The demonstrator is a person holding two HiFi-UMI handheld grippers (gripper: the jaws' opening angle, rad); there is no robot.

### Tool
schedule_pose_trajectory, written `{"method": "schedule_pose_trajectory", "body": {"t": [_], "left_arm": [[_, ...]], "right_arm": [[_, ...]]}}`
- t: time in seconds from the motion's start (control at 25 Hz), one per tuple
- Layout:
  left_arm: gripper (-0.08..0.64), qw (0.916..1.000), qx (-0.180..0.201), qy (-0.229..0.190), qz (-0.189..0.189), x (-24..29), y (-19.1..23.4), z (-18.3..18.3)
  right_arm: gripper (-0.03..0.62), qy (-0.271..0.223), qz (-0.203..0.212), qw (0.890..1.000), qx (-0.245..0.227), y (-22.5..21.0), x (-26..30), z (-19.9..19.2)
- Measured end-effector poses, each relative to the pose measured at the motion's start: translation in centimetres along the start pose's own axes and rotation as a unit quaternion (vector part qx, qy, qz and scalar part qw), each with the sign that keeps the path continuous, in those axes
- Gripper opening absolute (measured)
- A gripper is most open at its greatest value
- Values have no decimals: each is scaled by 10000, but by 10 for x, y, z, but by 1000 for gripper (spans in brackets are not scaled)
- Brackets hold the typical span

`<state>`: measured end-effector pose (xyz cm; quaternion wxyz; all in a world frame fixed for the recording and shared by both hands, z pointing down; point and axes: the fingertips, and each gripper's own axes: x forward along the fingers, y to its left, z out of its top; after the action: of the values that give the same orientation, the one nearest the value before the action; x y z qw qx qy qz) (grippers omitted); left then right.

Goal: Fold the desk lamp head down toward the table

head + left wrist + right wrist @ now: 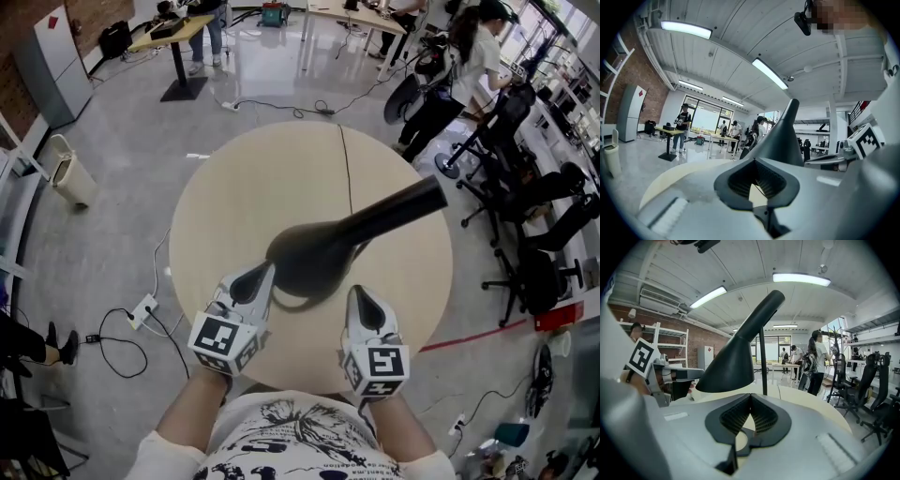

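1. You're looking down on the lamp [403, 208], which is standing on the near half of the round table [234, 187].
2. Its black head [314, 258] is hanging over the tabletop, well clear of the wood.
3. In the right gripper view the head [729, 364] is tilting. Its mouth is opening down and to the left, and its neck is pointing up and to the right. The pole [762, 357] is standing upright just beyond it.
4. You're holding the left gripper [262, 277] just beside the head's near-left edge. Its jaws are meeting at the tips, with nothing between them.
5. You're holding the right gripper [362, 298] just beside the head's near-right edge. Its jaws are also closed at the tips and empty.
6. I can't tell whether either gripper is touching the head.
7. A thin cord [345, 169] is running along the table from the lamp to the far edge.
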<state>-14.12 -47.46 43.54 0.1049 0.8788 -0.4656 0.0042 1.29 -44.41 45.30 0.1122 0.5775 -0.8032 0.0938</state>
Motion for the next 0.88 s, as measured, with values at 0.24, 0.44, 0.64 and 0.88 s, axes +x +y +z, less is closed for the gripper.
{"method": "schedule_pose_trajectory", "body": {"t": [0.24, 0.44, 0.64, 0.88], "left_arm": [[2, 10000, -45, 16, -48, -4, 5, -8], [-5, 10000, -16, 45, 21, -3, 3, -11], [5, 9989, 412, -162, 143, -19, -6, 3], [3, 9985, 302, -443, 59, -53, -28, 22]], "right_arm": [[9, -10, 95, 10000, -5, 6, 0, -1], [9, -43, 136, 9999, 1, 4, -4, -1], [9, -139, 144, 9998, 4, 6, -10, 3], [9, -433, 122, 9990, -55, 19, -26, 13]]}}
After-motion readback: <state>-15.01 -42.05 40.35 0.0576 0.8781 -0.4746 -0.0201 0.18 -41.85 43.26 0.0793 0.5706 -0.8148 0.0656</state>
